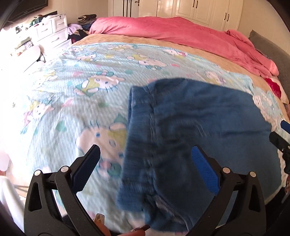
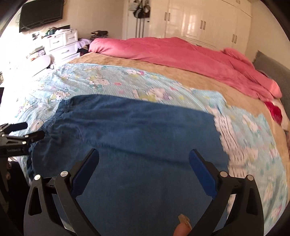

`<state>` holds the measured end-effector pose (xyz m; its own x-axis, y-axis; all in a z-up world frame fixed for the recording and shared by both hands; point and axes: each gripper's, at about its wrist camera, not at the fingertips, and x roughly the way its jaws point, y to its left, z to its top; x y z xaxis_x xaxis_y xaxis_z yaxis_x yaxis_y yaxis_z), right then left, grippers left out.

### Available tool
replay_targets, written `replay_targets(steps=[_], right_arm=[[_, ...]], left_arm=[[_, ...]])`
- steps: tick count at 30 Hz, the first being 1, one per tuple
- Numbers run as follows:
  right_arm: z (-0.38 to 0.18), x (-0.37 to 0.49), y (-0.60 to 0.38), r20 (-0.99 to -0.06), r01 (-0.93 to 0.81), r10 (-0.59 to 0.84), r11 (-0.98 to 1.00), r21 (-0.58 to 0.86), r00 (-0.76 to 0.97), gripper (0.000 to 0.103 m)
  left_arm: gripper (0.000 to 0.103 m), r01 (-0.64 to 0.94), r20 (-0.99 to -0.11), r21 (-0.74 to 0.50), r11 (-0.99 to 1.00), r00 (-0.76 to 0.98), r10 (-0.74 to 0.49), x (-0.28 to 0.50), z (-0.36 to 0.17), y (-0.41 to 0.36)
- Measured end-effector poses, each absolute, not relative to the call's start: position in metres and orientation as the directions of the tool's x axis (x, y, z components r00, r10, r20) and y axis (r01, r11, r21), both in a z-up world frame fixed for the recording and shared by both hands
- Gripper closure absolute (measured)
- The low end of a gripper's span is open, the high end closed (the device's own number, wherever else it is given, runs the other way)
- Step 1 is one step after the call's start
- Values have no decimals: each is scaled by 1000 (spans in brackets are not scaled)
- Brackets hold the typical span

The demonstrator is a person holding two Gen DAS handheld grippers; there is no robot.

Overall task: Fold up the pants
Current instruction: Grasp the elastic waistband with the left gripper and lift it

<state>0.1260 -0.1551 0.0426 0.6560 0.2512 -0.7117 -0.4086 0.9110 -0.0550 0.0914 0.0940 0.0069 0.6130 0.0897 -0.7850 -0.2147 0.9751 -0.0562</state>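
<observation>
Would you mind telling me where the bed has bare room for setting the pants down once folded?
The cartoon blanket lies bare left of the blue pants, up to its far edge. The tan strip before the pink duvet is also bare. It is crowded near both open grippers.

Matt blue denim-like pants [image 2: 130,134]

A bed [image 2: 126,63] with a cartoon sheet [image 2: 101,79] and pink duvet [image 2: 181,52] fills the room. White wardrobes [image 2: 199,23] line the far wall; white drawers [image 2: 61,45] and a TV [image 2: 41,14] stand left, in bright light.
</observation>
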Motion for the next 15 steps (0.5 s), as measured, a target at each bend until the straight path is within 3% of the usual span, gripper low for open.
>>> replay_targets(steps=[15], right_arm=[[24, 207, -105, -761, -508, 259, 854, -107, 594, 4]], left_arm=[[8, -217, -806, -14, 976, 580, 118, 178, 2, 136]])
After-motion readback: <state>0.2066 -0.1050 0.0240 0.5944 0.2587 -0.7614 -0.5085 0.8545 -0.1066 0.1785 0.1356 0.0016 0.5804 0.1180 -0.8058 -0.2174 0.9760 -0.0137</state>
